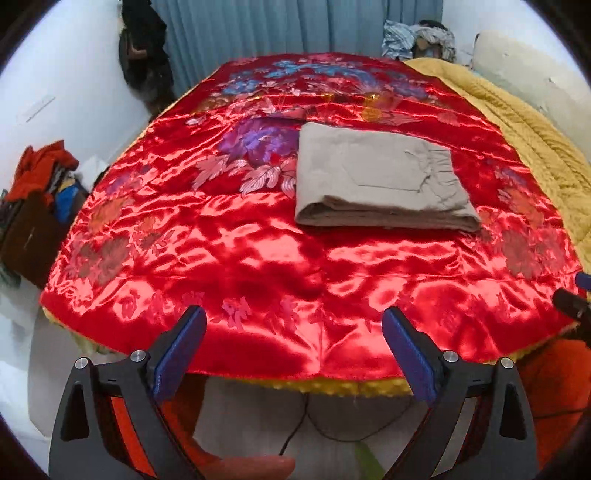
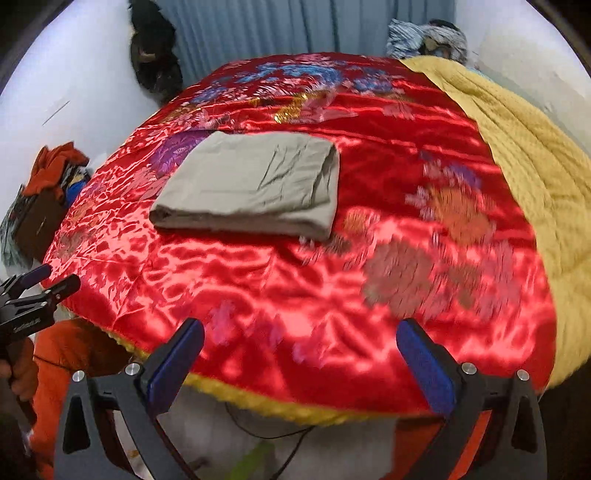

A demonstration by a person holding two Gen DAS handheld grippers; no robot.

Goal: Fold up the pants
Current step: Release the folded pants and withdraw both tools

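Observation:
The beige pants (image 1: 380, 181) lie folded into a flat rectangle on the red satin bedspread (image 1: 258, 258), in the middle of the bed. They also show in the right wrist view (image 2: 251, 188). My left gripper (image 1: 295, 328) is open and empty, held back over the bed's near edge, well short of the pants. My right gripper (image 2: 301, 339) is open and empty too, also over the near edge. The left gripper shows at the left edge of the right wrist view (image 2: 44, 284).
A yellow quilt (image 1: 535, 147) lies along the bed's right side. A pile of clothes (image 1: 417, 37) sits at the far right corner. A box of clothes (image 1: 40, 199) stands on the floor to the left. Curtains (image 1: 277, 26) hang behind. A cable (image 1: 314, 424) lies on the floor below.

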